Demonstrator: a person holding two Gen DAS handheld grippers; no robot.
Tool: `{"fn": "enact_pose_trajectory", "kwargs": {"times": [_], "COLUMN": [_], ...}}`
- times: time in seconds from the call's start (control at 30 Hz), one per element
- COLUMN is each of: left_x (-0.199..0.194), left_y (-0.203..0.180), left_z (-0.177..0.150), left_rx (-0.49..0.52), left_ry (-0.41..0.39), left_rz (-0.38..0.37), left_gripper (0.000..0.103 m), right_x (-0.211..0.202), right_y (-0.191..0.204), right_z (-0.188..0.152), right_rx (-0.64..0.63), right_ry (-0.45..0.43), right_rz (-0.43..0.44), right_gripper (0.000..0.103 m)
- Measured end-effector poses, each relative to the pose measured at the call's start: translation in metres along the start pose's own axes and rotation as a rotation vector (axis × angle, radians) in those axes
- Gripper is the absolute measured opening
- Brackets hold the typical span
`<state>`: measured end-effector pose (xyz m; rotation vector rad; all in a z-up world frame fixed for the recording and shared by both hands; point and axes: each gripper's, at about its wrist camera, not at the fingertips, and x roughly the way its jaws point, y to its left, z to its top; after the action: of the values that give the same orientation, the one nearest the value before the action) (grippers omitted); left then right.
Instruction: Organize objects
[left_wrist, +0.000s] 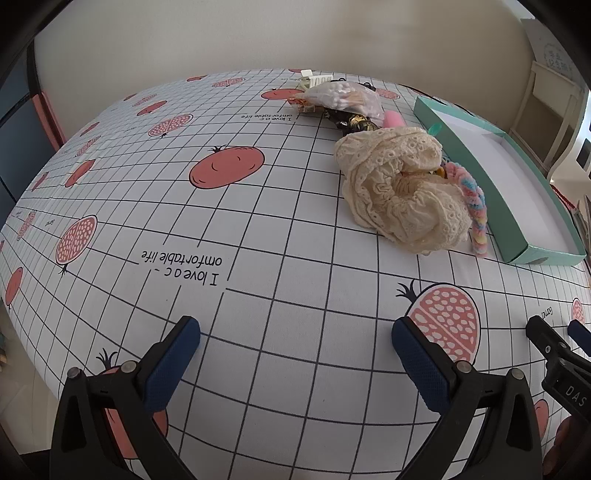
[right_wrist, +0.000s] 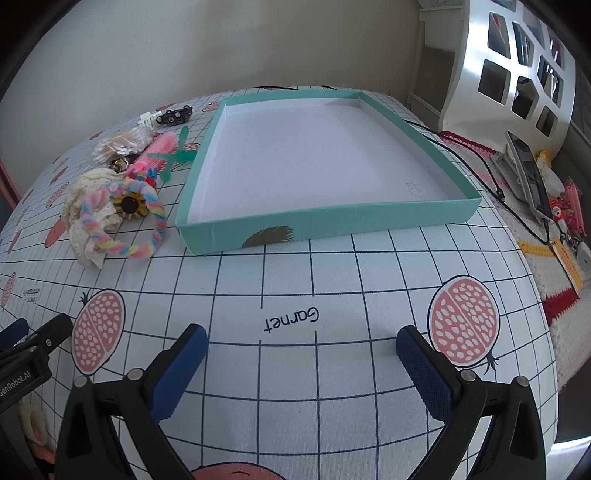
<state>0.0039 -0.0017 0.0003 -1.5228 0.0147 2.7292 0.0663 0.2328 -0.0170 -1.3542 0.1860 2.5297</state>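
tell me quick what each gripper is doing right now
Left gripper: open, holding nothing, above the tablecloth.
Right gripper: open, holding nothing.

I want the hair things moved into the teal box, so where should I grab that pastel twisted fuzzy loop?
Grip the pastel twisted fuzzy loop at its near arc, which lies flat on the tablecloth, apparently clear of the cream lace fabric bundle. Come from above with the left gripper, fingers astride the cord; its far side seems draped over the bundle.

Matt printed cloth tablecloth (right_wrist: 295, 369), cream lace fabric (left_wrist: 399, 192), fuzzy chenille ring (right_wrist: 147, 221), seemingly cardboard tray (right_wrist: 332, 221).
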Motion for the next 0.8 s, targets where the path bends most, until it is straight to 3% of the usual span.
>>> {"fn": "enact_pose_trajectory", "kwargs": {"times": [0.8], "left_x": [0.0009], "left_y": [0.0], "left_z": [0.0005], "left_rx": [0.008], "left_ry": [-0.005], "left_rz": [-0.008], "left_gripper": [0.103], "right_x": [0.0014], "right_y": [0.0004], "right_z": [-0.0009], "right_rx": [0.002], "right_ry": [0.0], "right_rz": [-0.002], "right_gripper": [0.103]}}
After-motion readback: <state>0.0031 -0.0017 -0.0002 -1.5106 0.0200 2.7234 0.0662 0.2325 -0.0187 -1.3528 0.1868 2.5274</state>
